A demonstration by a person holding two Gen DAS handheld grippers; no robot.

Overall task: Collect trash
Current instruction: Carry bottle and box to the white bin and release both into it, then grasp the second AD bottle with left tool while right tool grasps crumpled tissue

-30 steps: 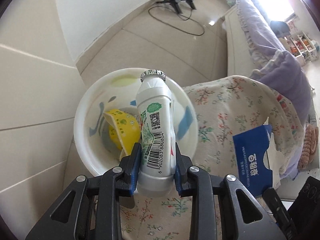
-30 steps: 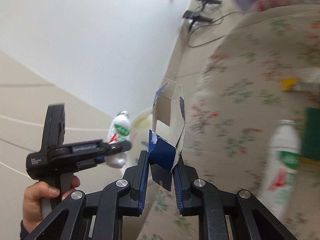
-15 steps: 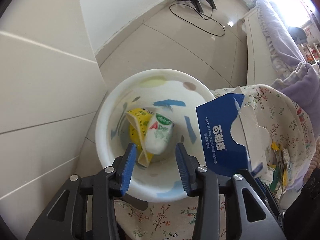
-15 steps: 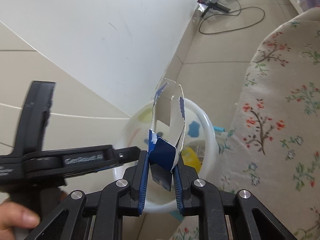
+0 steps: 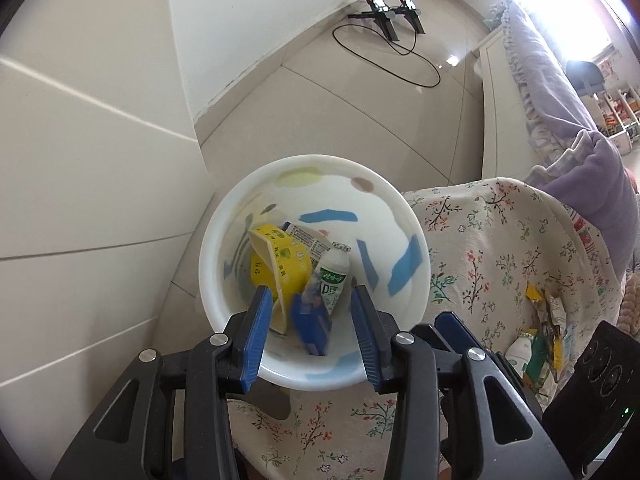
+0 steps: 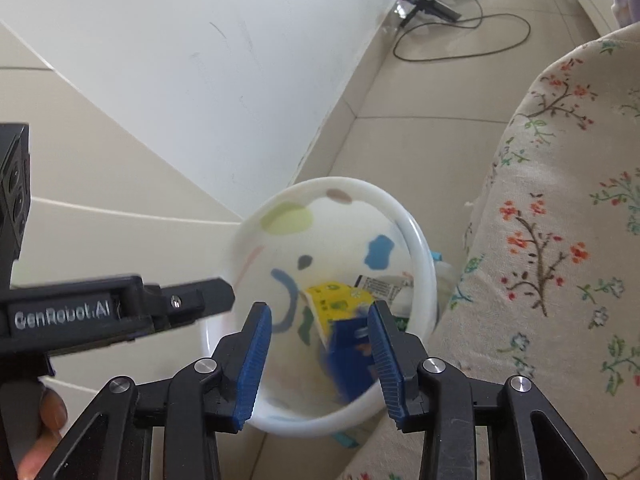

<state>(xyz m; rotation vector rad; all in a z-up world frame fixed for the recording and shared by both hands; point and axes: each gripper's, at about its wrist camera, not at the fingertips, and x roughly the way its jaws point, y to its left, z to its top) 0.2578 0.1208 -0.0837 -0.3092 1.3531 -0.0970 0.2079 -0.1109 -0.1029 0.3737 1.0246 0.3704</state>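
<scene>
Trash bin [image 5: 404, 216], round glossy white plastic, holds blue carton [image 5: 310, 326].

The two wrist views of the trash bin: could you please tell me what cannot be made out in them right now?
- Blue carton: motion-blurred in both views; its print is unreadable and whether it has landed is unclear.
- Bin floor: covered by the yellow carton and small bottle.
- Wrappers on the floral cloth, left wrist view: too small to identify.
- Left tongs: cut off by the left edge in the right wrist view.
</scene>
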